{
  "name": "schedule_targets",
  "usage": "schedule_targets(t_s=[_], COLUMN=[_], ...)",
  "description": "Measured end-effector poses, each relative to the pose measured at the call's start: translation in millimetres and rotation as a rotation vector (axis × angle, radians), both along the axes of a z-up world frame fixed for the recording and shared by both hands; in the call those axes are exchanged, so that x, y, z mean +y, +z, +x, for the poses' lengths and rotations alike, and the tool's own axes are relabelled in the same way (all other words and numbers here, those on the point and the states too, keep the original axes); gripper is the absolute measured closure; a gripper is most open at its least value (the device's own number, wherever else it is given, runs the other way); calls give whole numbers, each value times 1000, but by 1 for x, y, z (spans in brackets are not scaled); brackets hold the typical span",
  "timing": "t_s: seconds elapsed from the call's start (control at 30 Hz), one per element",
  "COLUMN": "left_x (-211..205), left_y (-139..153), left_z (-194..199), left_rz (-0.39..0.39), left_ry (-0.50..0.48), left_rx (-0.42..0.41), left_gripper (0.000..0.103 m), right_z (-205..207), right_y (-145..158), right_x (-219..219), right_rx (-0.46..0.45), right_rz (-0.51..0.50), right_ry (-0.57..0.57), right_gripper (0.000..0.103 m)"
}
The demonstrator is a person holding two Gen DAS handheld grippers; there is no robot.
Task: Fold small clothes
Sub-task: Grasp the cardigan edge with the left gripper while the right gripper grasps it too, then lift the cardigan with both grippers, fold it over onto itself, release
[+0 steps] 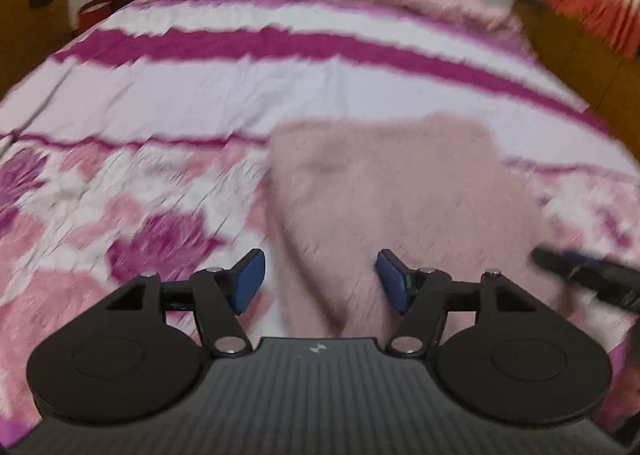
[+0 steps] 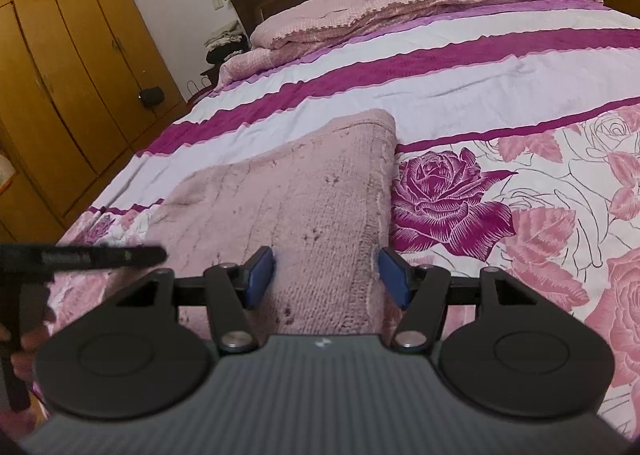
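A pale pink knitted garment [image 2: 304,199] lies folded flat on the bed, near its front edge; it also shows, blurred, in the left wrist view [image 1: 384,191]. My left gripper [image 1: 320,281] is open over the garment's near left part, holding nothing. My right gripper [image 2: 326,277] is open over the garment's near right edge, its blue pads apart on either side of the knit. The left gripper's black body [image 2: 80,257] shows at the left of the right wrist view. The right gripper's body [image 1: 584,271] shows at the right of the left wrist view.
The bed has a white, magenta-striped, rose-printed cover [image 2: 500,103]. A folded pink quilt [image 2: 420,3] lies at the headboard end. A wooden wardrobe [image 2: 60,75] stands left of the bed. A wooden cabinet [image 1: 580,55] stands to the right.
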State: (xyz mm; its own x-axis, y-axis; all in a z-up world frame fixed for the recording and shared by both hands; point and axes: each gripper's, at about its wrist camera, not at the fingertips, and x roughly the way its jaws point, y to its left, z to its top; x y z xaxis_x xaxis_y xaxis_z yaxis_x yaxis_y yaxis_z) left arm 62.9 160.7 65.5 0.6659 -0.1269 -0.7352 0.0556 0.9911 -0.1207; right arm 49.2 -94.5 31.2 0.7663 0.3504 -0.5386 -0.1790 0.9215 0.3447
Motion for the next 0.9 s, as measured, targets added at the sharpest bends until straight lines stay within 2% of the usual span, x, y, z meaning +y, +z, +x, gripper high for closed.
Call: schedule_targets(t_s=[0.07,0.13,0.23,0.33,0.43,0.6,0.8,0.9], left_x=[5,12,20,24,23,12,18,17], left_y=[-8,-10,-8,-4,-4,-14,-31,-34], left_z=[-6,-9,-11,-11,-9,-3,10,15], left_rz=[39,31,-48,-146,-217,-234,-369,-379], left_ry=[42,70,83,75,59,52,53,37], left_rx=[28,35,37,34,38,73,112,111], left_gripper=[28,26,26,27,26,26,26,28], right_z=[-2,-5,-7,-2,8,26,49,58], right_y=[0,1,6,11,9,-8,-27,-29], right_x=[0,-1,-5,-16,-25,-33,-25,-18], right_rx=[7,10,10,21,54,143,205,227], right_rz=[1,1,8,49,84,155,231,244], right_ry=[17,38,50,21,18,59,155,200], right_gripper=[41,40,39,26,24,24,22,23])
